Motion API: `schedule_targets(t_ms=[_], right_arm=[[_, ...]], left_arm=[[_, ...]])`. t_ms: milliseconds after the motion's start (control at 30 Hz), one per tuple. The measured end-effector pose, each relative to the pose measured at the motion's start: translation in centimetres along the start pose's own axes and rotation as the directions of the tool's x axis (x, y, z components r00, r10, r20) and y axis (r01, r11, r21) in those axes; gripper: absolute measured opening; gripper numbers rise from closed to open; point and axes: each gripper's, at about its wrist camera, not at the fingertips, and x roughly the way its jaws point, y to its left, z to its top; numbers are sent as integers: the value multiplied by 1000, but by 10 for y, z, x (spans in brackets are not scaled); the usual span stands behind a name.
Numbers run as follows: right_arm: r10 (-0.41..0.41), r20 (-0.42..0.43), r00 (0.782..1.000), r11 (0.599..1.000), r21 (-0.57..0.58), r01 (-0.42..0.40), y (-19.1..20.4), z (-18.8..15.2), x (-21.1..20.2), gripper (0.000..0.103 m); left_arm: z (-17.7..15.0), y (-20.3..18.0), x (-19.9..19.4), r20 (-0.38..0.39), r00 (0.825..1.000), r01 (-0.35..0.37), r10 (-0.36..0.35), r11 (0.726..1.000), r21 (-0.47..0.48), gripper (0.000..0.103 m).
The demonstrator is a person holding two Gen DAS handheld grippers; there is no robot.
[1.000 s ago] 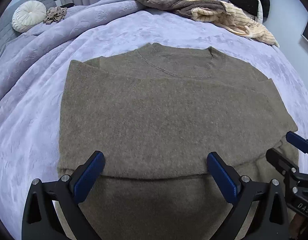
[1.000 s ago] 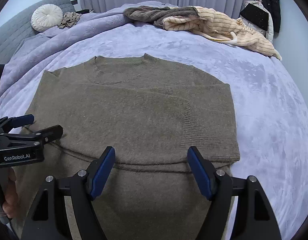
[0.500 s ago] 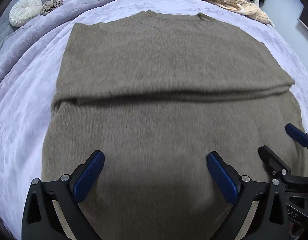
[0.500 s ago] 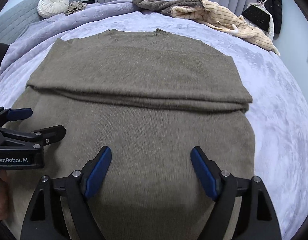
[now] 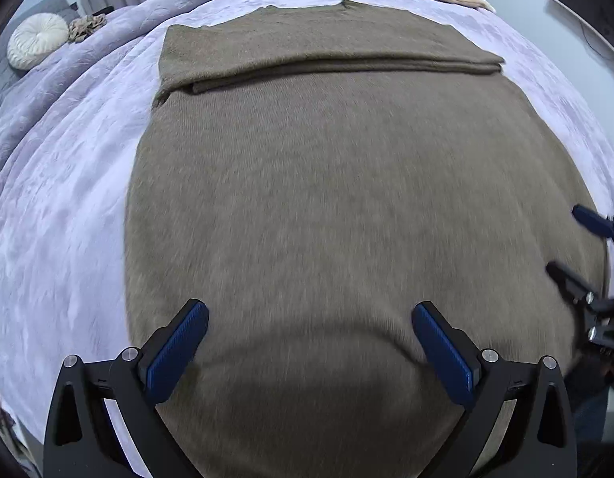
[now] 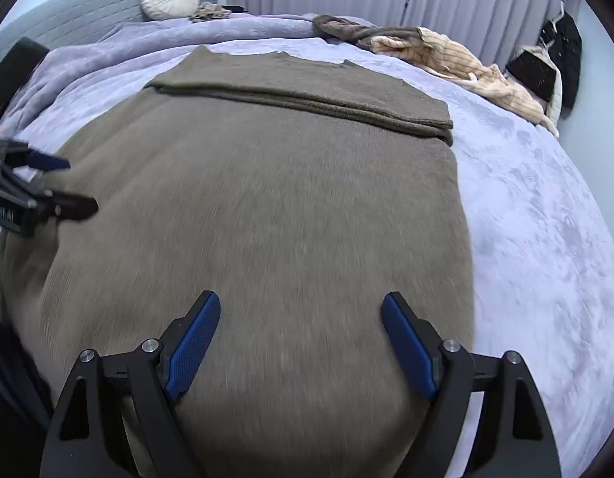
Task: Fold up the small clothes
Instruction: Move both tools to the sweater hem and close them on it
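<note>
The olive-brown knitted sweater (image 5: 338, 183) lies flat on the lavender plush bedspread (image 5: 63, 207), sleeves already folded across near the collar at twelve o'clock; the bottom-to-top fold looks still undone. Left gripper (image 5: 308, 348) and right gripper (image 6: 301, 344) hover at six o'clock, jaws spread, pinching nothing

Each hand-held gripper is a black plastic frame with triangular cut-outs in its two arms. The left hand-held gripper (image 5: 310, 352) and the right hand-held gripper (image 6: 301, 342) both carry ribbed blue pads (image 5: 178, 352) on their fingers, silver screw heads at the joints, and one side bears partly visible white lettering.
</note>
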Motion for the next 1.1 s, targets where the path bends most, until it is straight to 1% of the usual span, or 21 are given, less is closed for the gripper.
schedule_targets(t_ms=[67, 100, 133, 200, 233, 267, 333, 367, 433, 533, 600, 667, 700, 733, 800, 867, 933, 967, 1000, 1067, 1100], right_arm=[[-10, -17, 1000, 1000, -4, 9, 2, -1, -12, 86], [0, -33, 999, 1000, 4, 1, 6, 4, -17, 86], [41, -34, 999, 999, 11, -41, 10, 9, -22, 86], [112, 23, 993, 994, 5, -113, 25, 21, -29, 86], [130, 42, 991, 991, -13, -130, 33, 25, -28, 86], [140, 38, 989, 990, -42, -138, 43, 29, -22, 86], [107, -41, 993, 988, -111, -111, 61, 28, 1, 86], [78, -65, 995, 986, -139, -87, 65, 24, 9, 86], [75, -23, 997, 984, -159, -78, 64, 14, 4, 86], [85, -35, 996, 985, -146, -89, 54, -2, -7, 86], [85, -47, 995, 987, -134, -90, 46, -12, -14, 86], [80, -56, 995, 988, -129, -87, 39, -19, -24, 86], [80, -57, 995, 989, -121, -87, 36, -19, -30, 86], [90, -42, 995, 991, -99, -94, 31, -22, -41, 86], [103, 15, 995, 994, -33, -103, 13, -29, -57, 86], [94, 25, 995, 994, 59, -95, -9, -38, -64, 86], [113, 0, 994, 981, 159, -111, -33, -51, -61, 86], [128, -21, 992, 971, 206, -121, -44, -58, -56, 86], [148, -36, 988, 962, 239, -135, -50, -63, -52, 86], [213, -37, 976, 935, 296, -193, -58, -71, -43, 86], [214, -30, 976, 933, 301, -196, -57, -71, -40, 87]], left_arm=[[-14, 1, -15, 20, 1000, 4, -5, 1000, 9, 103], [-16, -1, -21, 23, 999, 38, -38, 999, 9, 103], [-17, -5, -27, 36, 997, 71, -71, 997, 10, 103], [-15, -15, -28, 58, 994, 93, -94, 995, 27, 103], [-12, -22, -21, 40, 995, 86, -88, 995, 42, 103], [-10, -28, -12, 17, 998, 65, -65, 997, 52, 103], [-13, -38, 4, -19, 1000, -6, 8, 996, 93, 103], [-16, -41, 4, -15, 1000, -20, 21, 993, 114, 103], [-26, -41, -2, -11, 1000, -26, 28, 992, 125, 103], [-45, -33, -9, -24, 999, -19, 22, 993, 116, 103], [-50, -25, -17, -31, 999, -12, 15, 995, 103, 103], [-56, -15, -32, -16, 1000, 1, 0, 998, 66, 103], [-58, -7, -40, 6, 1000, 16, -16, 999, 37, 103], [-61, 5, -48, 32, 999, 28, -27, 1000, -8, 103], [-67, 32, -49, 42, 998, 60, -56, 994, -95, 103], [-80, 59, -41, 16, 990, 141, -141, 967, -212, 103], [-91, 78, -30, -3, 973, 220, -232, 928, -301, 103], [-94, 81, -27, -2, 966, 244, -258, 916, -318, 103], [-99, 80, -27, 2, 963, 258, -271, 912, -319, 103], [-100, 73, -27, 7, 955, 285, -297, 911, -296, 103], [-94, 72, -24, 3, 949, 304, -316, 909, -287, 103]])
